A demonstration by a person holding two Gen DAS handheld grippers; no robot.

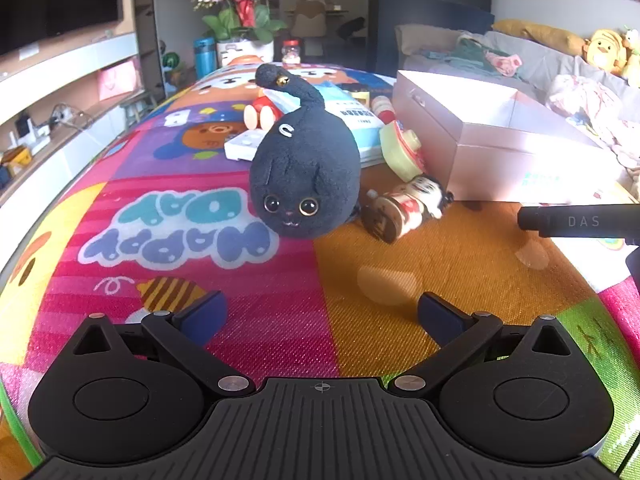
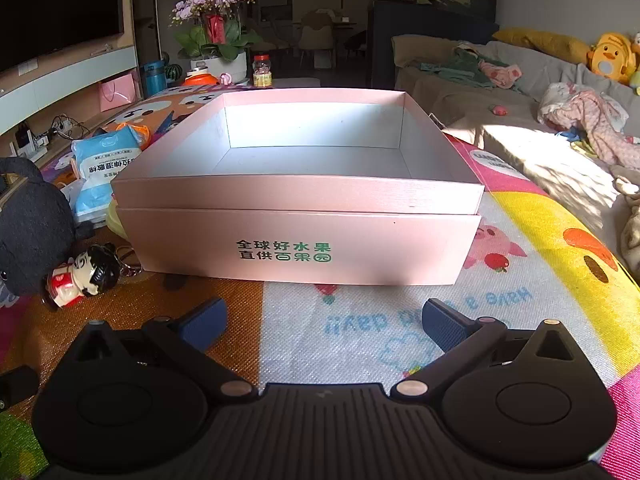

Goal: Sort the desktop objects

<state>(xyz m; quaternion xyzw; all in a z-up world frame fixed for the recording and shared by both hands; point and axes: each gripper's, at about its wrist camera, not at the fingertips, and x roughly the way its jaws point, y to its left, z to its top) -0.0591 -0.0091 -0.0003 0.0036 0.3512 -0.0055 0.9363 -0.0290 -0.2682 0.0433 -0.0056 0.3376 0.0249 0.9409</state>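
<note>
A black plush cat [image 1: 304, 168] lies on the colourful play mat [image 1: 180, 280], a short way ahead of my left gripper [image 1: 322, 318], which is open with nothing between its fingers. To the cat's right a small doll figure [image 1: 408, 208] lies on its side, with a green and cream toy [image 1: 402, 150] behind it. The pink open box [image 2: 300, 240] with green lettering stands straight ahead of my right gripper [image 2: 324, 322], which is also open with nothing in it. The box interior is bare. The doll figure [image 2: 82, 276] and plush cat [image 2: 32, 232] show at the left of the right wrist view.
A blue wipes packet [image 2: 104, 168], a white remote [image 1: 244, 146] and a red and cream toy [image 1: 262, 114] lie behind the cat. A flower pot [image 1: 244, 46], a teal bottle [image 1: 205, 56] and a jar [image 1: 291, 52] stand at the mat's far end. A sofa [image 2: 520, 120] with clothes runs along the right.
</note>
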